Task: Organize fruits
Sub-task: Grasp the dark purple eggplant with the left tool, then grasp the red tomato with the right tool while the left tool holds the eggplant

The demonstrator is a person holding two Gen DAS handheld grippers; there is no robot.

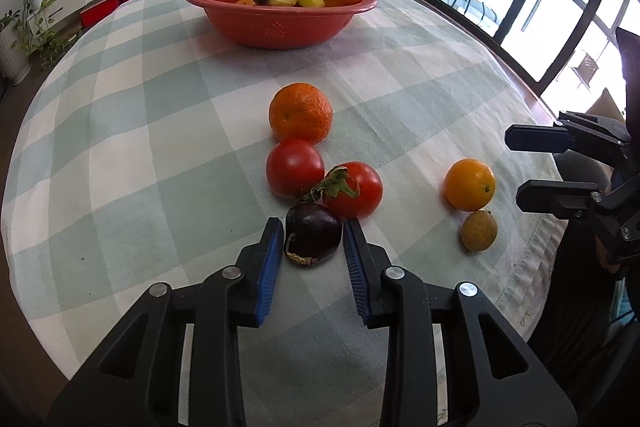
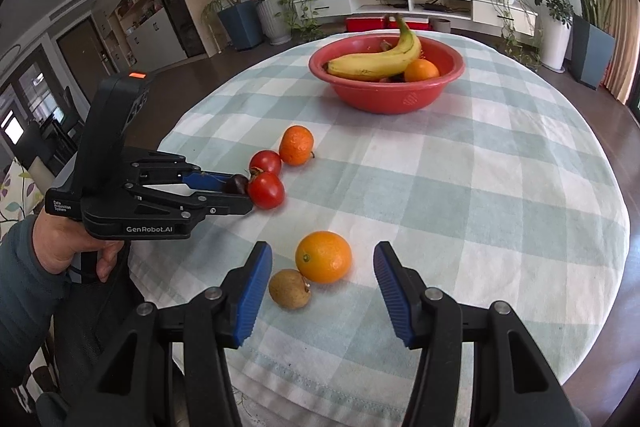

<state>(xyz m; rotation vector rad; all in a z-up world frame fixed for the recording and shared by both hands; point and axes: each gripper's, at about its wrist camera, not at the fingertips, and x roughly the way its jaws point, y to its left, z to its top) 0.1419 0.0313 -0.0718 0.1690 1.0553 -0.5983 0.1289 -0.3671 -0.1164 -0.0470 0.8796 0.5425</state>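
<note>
Left wrist: tongs (image 1: 313, 241) flank dark fruit (image 1: 313, 239) beside tomato (image 1: 352, 190).

Checked tablecloth (image 1: 140, 147) under scattered fruit (image 1: 301, 113)

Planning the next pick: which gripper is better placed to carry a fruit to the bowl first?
Probably left. The left gripper already has its jaws on either side of the dark purple fruit. The right gripper is open wide, short of the orange and brown fruit.
</note>
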